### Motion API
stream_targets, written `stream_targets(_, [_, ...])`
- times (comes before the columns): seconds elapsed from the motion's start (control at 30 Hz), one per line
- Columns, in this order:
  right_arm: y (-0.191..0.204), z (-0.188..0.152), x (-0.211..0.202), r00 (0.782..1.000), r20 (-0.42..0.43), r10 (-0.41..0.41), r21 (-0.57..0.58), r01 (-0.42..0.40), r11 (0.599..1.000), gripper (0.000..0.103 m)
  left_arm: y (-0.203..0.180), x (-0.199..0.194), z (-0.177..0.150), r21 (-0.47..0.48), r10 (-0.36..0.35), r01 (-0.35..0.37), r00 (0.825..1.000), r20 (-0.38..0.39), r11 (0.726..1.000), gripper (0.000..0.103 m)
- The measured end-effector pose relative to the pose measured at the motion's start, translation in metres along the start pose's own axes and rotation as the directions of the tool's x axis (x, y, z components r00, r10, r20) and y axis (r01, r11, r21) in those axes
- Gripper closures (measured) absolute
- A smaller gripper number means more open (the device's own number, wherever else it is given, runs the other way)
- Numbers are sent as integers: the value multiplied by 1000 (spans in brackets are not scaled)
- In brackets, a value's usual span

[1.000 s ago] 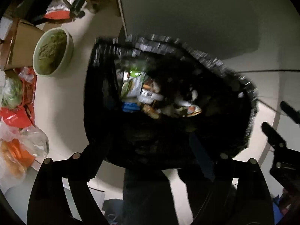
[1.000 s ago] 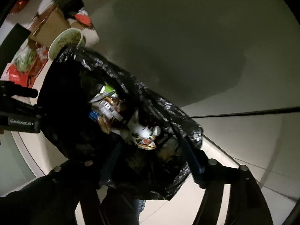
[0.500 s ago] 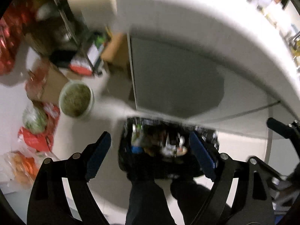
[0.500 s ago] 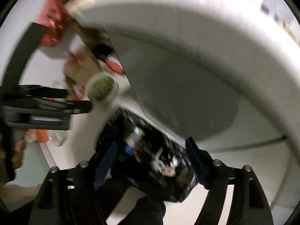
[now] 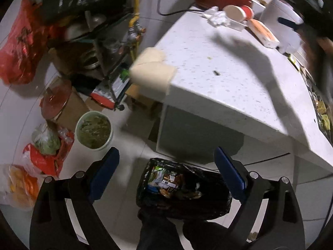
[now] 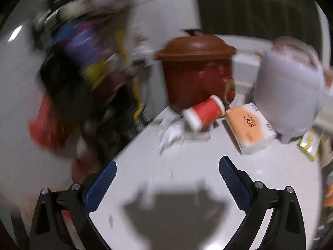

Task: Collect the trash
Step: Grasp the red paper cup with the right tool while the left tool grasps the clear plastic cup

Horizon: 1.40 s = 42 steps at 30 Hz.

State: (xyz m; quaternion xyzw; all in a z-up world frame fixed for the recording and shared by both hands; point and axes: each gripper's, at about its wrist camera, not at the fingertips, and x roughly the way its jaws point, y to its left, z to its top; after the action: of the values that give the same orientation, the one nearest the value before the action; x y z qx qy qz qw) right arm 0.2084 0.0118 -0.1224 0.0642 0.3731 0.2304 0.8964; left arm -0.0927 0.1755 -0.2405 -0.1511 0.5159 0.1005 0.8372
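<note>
Left tool (image 5: 166, 164): held high, aimed steeply down at the floor, jaws spread wide, empty; blue ribbed pads (image 5: 104, 173) on black arms. Directly beneath it, black crinkled plastic trash bag (image 5: 183, 191), mouth open, holding printed wrappers, standing on the pale floor beside the white speckled desk (image 5: 218, 79). Right tool (image 6: 167, 174): held level over the desk top, jaws equally wide, empty. Ahead of it on the desk: red paper cup (image 6: 205, 112) lying on its side, crumpled white tissue (image 6: 170, 133) touching it, orange soft-pack of tissues (image 6: 249, 128), glossy red-brown lidded pot (image 6: 195, 70), rounded white appliance (image 6: 291, 91). Round bowl of greens (image 5: 94, 130) on the floor.
</note>
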Motion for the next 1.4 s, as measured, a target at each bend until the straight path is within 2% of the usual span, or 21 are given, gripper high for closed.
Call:
stream_targets(0.1, [-23, 29, 45, 999, -9, -34, 154, 35, 987, 6, 11, -6, -8, -42, 15, -15, 1000, -9, 999, 13])
stream_targets(0.17, [-37, 42, 78, 996, -27, -90, 248, 94, 964, 6, 22, -7, -13, -64, 31, -32, 999, -20, 997, 13])
stream_targets(0.27, [-52, 54, 104, 990, -47, -132, 301, 140, 943, 8, 35, -6, -19, -95, 45, -49, 998, -37, 994, 13])
stream_targets(0.3, [-57, 56, 113, 991, -59, -117, 317, 129, 939, 13, 37, -5, -19, -101, 45, -50, 998, -45, 994, 13])
stream_targets(0.33, [-62, 57, 121, 990, -94, -106, 331, 131, 935, 30, 40, -3, -19, -109, 43, -49, 998, -54, 993, 13])
stream_targets(0.37, [-68, 56, 126, 986, -125, -107, 350, 145, 925, 38, 41, -2, -18, -113, 39, -46, 998, -56, 993, 13])
stream_targets(0.4, [-75, 54, 124, 990, -118, -72, 390, 113, 914, 40, 41, -2, -16, -115, 36, -43, 998, -56, 992, 13])
stream_targets(0.47, [-84, 52, 111, 996, -91, -6, 440, 46, 897, 54, 38, -4, -7, -102, 27, -31, 999, -35, 994, 13])
stream_targets(0.6, [-85, 50, 63, 999, -21, 45, 394, -33, 918, 55, 16, -6, 19, -40, 8, -7, 1000, 19, 999, 13])
stream_targets(0.7, [-95, 45, 15, 995, 21, 99, 392, -99, 915, 55, -12, -3, 51, 21, -31, 29, 998, 62, 999, 13])
stream_targets(0.8, [-104, 32, -36, 991, 49, 124, 367, -134, 921, 55, -53, 6, 95, 124, -70, 57, 992, 103, 991, 13])
stream_targets(0.9, [-122, 11, -86, 989, 54, 136, 357, -146, 923, 55, -108, 23, 144, 299, -83, 35, 986, 147, 954, 13])
stream_targets(1.0, [-139, -16, -120, 991, 45, 125, 357, -133, 925, 55, -160, 44, 189, 485, -109, 13, 979, 172, 875, 13])
stream_targets(1.07, [-144, -33, -135, 992, 41, 120, 366, -126, 922, 55, -188, 58, 221, 583, -152, 43, 978, 140, 811, 13])
stream_targets(1.17, [-156, -55, -152, 992, 41, 116, 405, -122, 906, 54, -216, 82, 262, 670, -156, 69, 985, 71, 739, 13])
stream_targets(1.23, [-162, -65, -160, 994, 42, 100, 419, -108, 902, 54, -227, 98, 280, 704, -122, 67, 992, 28, 707, 13])
stream_targets(1.33, [-171, -79, -168, 994, 45, 99, 457, -109, 883, 54, -238, 123, 292, 752, -75, 86, 996, -48, 653, 13])
stream_targets(1.4, [-177, -85, -171, 994, 51, 94, 479, -107, 871, 54, -241, 138, 292, 768, -49, 108, 994, -99, 631, 13])
